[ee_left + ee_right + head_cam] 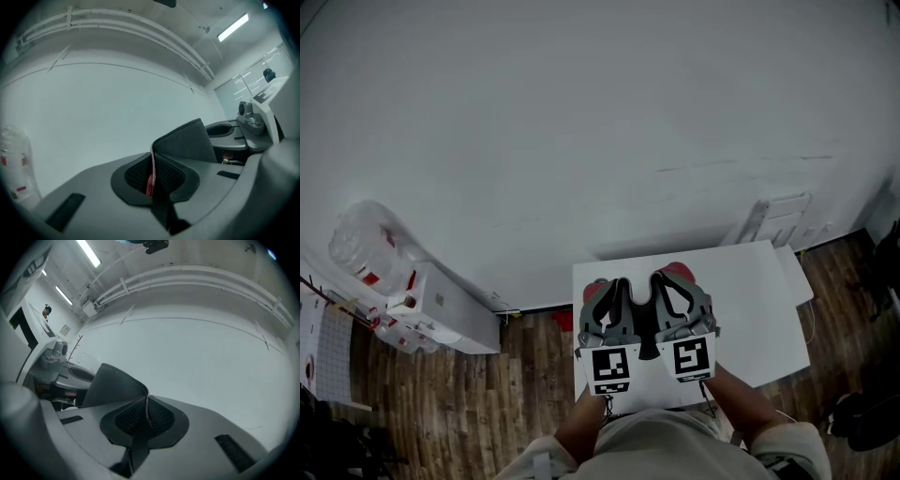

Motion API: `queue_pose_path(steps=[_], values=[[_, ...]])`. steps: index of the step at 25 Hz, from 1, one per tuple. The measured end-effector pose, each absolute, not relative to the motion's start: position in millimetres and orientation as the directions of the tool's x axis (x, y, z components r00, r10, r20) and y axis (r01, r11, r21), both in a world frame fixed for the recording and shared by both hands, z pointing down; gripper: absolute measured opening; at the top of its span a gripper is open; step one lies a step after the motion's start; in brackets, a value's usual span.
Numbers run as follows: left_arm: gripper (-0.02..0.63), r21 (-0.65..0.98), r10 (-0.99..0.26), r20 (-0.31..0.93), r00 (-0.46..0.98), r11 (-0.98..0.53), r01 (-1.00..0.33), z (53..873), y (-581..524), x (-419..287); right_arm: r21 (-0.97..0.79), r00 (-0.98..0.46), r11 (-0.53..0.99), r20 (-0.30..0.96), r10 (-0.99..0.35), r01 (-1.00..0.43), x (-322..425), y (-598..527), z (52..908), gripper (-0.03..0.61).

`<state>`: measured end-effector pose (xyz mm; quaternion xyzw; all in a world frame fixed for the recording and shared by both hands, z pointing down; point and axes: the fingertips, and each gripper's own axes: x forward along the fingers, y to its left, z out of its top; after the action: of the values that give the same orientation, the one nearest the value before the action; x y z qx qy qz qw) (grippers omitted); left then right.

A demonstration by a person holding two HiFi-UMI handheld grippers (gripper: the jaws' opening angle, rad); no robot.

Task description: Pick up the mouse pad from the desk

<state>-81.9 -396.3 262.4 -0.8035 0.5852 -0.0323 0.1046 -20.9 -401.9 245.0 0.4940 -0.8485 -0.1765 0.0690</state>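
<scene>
**A:** Start at the jaws. Left side?

**B:** Left gripper [152, 177] has its jaws drawn in tight, clamped on the mouse pad [187, 140]. The stitched edge stands upright in the pinch. A sliver of red shows low in the gap.

**A:** And the right?

**B:** The right gripper [146, 416] is the same, pinched shut on the pad's other end. The dark grey sheet bows away to that view's left, towards its partner.

**A:** So where is the pad?

**B:** Off the surface, slung between the two sets of jaws and buckled up into a hump. In the left gripper view it rises to the right, and the other tool's pale body sits just beyond it.

**A:** What does the head view show?

**B:** Both tools sit side by side, nearly touching, with their jaws pointing at the wall [600, 122]. Each one's marker cube [612, 368] faces the camera. Red patches show past both sets of tips; I can't tell whether that is the pad's other face.

**A:** What's below them?

**B:** A white desk [764, 300], set against the wall. The person's forearms [748, 398] come in from the bottom edge.

**A:** And further out?

**B:** There's a wood-plank floor [441, 403] on either side. At the left wall a clear plastic jug [366, 246] lies tilted on a long white box [450, 314]. A ceiling light strip [233, 27] shows overhead in the left gripper view.
</scene>
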Motion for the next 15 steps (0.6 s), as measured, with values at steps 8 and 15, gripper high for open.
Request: queue_pose_path(steps=[8, 15], values=[[0.029, -0.195, -0.940, -0.100, 0.325, -0.302, -0.933, 249.2, -389.8, -78.4, 0.374, -0.443, 0.389, -0.067, -0.894, -0.842, 4.9, -388.2, 234.1, 0.052], [0.029, -0.183, -0.935, -0.098, 0.341, -0.320, -0.930, 250.5, -385.7, -65.7, 0.376, -0.399, 0.352, -0.053, -0.916, -0.857, 25.9, -384.8, 237.4, 0.052]])
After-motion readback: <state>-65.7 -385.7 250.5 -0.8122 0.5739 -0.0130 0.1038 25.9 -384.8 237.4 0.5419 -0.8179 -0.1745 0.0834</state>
